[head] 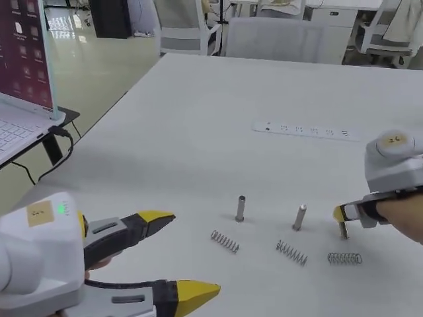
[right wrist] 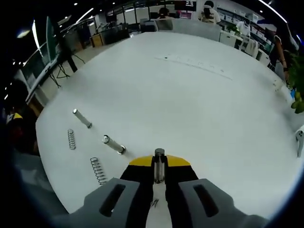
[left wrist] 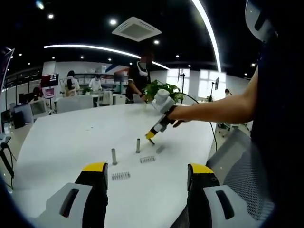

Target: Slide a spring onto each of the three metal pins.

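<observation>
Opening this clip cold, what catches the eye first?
The right claw is clamped on the rightmost pin, at the right of the head view. To its left the middle pin and left pin stand bare, with three springs lying in front. The open left claw hovers lower left.

White power strip (head: 305,130) on the white table (head: 198,145), open laptop (head: 20,59) at left, chairs (head: 182,26) beyond
</observation>
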The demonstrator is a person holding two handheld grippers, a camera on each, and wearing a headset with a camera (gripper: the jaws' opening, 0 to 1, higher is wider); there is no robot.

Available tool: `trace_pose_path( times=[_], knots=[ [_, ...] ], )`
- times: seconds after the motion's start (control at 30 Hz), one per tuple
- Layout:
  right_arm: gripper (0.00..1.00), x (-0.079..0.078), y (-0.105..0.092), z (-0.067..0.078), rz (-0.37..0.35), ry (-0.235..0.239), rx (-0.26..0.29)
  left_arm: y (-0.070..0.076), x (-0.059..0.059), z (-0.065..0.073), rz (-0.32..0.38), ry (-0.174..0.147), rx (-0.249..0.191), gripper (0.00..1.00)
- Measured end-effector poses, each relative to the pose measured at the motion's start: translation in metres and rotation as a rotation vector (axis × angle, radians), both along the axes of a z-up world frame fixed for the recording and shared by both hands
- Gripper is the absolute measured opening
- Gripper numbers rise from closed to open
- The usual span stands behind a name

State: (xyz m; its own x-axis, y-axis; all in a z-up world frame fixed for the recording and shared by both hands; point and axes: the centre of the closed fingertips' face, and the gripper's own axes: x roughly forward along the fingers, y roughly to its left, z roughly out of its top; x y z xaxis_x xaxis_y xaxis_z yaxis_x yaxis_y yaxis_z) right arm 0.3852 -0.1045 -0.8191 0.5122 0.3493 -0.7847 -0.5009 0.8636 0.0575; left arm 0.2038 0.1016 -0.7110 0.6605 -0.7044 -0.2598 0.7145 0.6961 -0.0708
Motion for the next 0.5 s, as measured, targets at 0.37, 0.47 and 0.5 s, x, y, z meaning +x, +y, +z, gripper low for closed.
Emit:
trace_pose_path(
  times=[0.37,0.47,0.5],
  knots=[
    [0.05,-0.014,-0.003,0.006,0.017,-0.043,0.01,-0.002,-0.001,-0.002,-0.011,0.004,0.014,0.64],
    [0.05,-0.014,-0.003,0.006,0.048,-0.073,-0.002,-0.002,0.0,-0.003,-0.011,0.003,0.016,0.64],
    [0.05,-0.014,-0.002,0.006,0.057,-0.085,0.0,-0.002,0.0,-0.003,-0.011,0.003,0.017,0.63]
  ],
)
